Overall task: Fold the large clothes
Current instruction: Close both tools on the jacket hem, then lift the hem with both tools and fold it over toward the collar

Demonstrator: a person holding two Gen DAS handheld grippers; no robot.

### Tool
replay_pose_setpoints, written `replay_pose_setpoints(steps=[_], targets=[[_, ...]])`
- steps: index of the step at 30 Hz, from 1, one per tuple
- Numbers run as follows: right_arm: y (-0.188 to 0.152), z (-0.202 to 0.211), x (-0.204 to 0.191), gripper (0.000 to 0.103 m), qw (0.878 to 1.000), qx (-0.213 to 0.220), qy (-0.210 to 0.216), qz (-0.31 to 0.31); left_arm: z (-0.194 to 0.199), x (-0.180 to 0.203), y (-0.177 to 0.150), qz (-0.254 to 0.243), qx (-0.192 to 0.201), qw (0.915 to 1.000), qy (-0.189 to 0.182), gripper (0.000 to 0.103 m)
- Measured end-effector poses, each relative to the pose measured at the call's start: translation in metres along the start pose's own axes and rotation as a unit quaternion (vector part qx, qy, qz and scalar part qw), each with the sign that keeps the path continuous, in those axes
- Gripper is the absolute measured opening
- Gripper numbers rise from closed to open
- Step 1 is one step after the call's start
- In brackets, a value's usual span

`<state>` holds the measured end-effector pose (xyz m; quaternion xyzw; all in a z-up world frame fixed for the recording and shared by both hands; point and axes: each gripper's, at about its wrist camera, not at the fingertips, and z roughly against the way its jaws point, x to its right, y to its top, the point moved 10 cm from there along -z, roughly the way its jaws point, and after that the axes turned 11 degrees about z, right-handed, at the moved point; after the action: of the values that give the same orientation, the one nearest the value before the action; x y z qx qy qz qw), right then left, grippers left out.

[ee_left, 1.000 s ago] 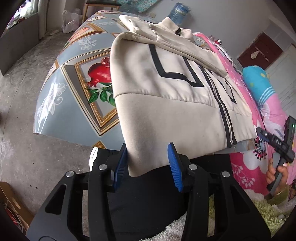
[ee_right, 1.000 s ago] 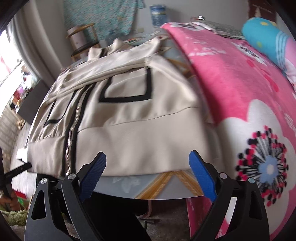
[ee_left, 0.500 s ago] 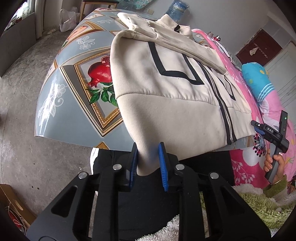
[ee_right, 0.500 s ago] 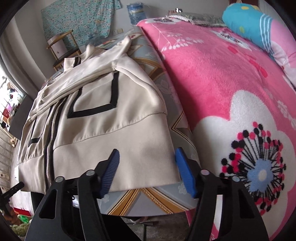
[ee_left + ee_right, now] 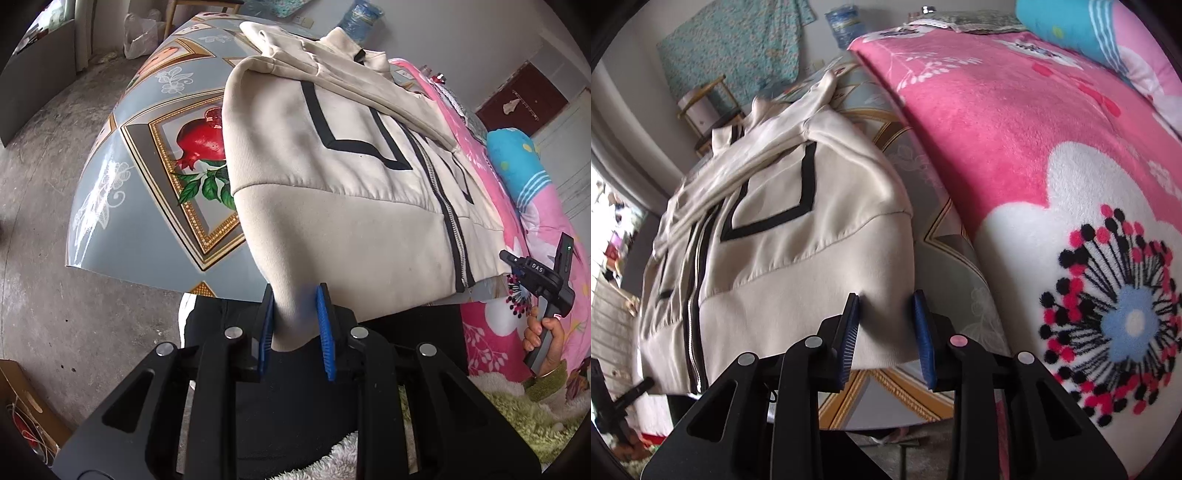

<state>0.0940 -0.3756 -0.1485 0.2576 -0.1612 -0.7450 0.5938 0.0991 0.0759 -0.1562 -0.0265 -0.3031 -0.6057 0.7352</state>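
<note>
Tabletop with a pomegranate-print cloth [image 5: 155,177] carries the cream jacket [image 5: 332,206], spread flat, zipper up, hem hanging over the near edge. Left gripper [image 5: 294,317] pinches the hem's left corner between its blue pads. Right gripper [image 5: 886,325] has its pads pressed into the hem's right corner, fabric bunched between them. Just beside the table lies a pink floral blanket [image 5: 1034,140].
</note>
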Motion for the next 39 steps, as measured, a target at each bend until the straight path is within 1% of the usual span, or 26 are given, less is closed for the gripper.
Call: replay_pose_setpoints(steps=[2,3,4,5,6,7,9,11,13,16,18,21,23,24,25,27,28,29,31,32,34,37,38,39], targets=[[-0.001,-0.002,0.0,0.028,1.0,0.006,-0.005,0.004,0.0,0.001,-0.001,0.0,0.005,1.0,0.006,0.021],[-0.002,-0.002,-0.001,0.026,1.0,0.01,-0.009,0.009,0.001,0.002,-0.001,-0.001,0.008,0.9999,0.011,0.021],[-0.002,-0.002,-0.005,0.022,1.0,0.011,-0.005,0.016,0.001,0.003,-0.001,-0.004,0.012,0.9998,0.015,0.021],[-0.002,-0.001,-0.008,0.012,1.0,0.011,0.002,0.017,0.003,0.005,-0.002,-0.011,0.019,0.9995,0.022,0.02],[-0.001,0.001,-0.011,0.011,1.0,0.014,0.0,0.021,0.006,0.008,-0.002,-0.021,0.027,0.999,0.027,0.012],[0.002,0.005,-0.016,0.011,0.999,0.016,-0.005,0.034,0.009,0.011,-0.002,-0.031,0.032,0.9985,0.032,0.008],[0.008,0.017,-0.024,0.01,0.998,0.024,-0.008,0.051,0.024,0.021,0.002,-0.055,0.053,0.9961,0.044,0.005],[0.021,0.039,-0.037,0.01,0.996,0.047,-0.012,0.077,0.046,0.034,0.01,-0.069,0.082,0.9938,0.031,0.004],[0.03,0.059,-0.046,0.01,0.994,0.066,-0.005,0.087,0.075,0.05,0.02,-0.089,0.117,0.9889,0.018,0.004],[0.031,0.083,-0.055,0.009,0.992,0.08,0.006,0.097,0.104,0.059,0.028,-0.098,0.141,0.9852,0.005,0.004],[0.023,0.095,-0.058,0.009,0.992,0.079,0.013,0.097,0.118,0.056,0.03,-0.096,0.148,0.9842,0.012,0.004],[-0.006,0.104,-0.057,0.009,0.994,0.058,0.03,0.087,0.133,0.041,0.022,-0.083,0.143,0.9861,0.02,0.004],[-0.035,0.084,-0.049,0.009,0.996,0.018,0.031,0.076,0.125,0.024,0.013,-0.074,0.121,0.9894,0.033,0.004],[-0.046,0.069,-0.045,0.01,0.997,-0.004,0.03,0.068,0.113,0.011,0.007,-0.065,0.1,0.9919,0.043,0.004],[-0.061,0.048,-0.039,0.01,0.998,-0.033,0.029,0.055,0.094,-0.005,-0.001,-0.047,0.072,0.9951,0.051,0.004],[-0.067,0.035,-0.034,0.01,0.998,-0.045,0.033,0.039,0.068,-0.024,-0.011,-0.02,0.037,0.9973,0.059,0.004],[-0.06,0.04,-0.036,0.01,0.998,-0.036,0.041,0.034,0.064,-0.026,-0.011,-0.016,0.033,0.9975,0.061,0.004],[-0.052,0.048,-0.039,0.01,0.998,-0.023,0.045,0.038,0.066,-0.024,-0.01,-0.019,0.037,0.9975,0.056,0.004],[-0.029,0.066,-0.046,0.01,0.997,0.009,0.048,0.058,0.081,-0.011,0.0,-0.03,0.058,0.9974,0.031,0.004],[-0.022,0.071,-0.049,0.01,0.997,0.019,0.047,0.065,0.092,-0.002,0.01,-0.039,0.077,0.996,0.023,0.004],[-0.003,0.077,-0.055,0.01,0.995,0.038,0.049,0.075,0.104,0.01,0.032,-0.047,0.1,0.9937,0.017,0.004],[0.033,0.077,-0.067,0.01,0.993,0.064,0.06,0.081,0.106,0.022,0.065,-0.038,0.113,0.9929,-0.006,0.004],[0.05,0.074,-0.074,0.01,0.991,0.076,0.06,0.09,0.104,0.026,0.074,-0.038,0.114,0.9927,-0.008,0.004],[0.059,0.073,-0.078,0.01,0.99,0.081,0.059,0.096,0.101,0.029,0.087,-0.041,0.119,0.992,-0.006,0.004]])
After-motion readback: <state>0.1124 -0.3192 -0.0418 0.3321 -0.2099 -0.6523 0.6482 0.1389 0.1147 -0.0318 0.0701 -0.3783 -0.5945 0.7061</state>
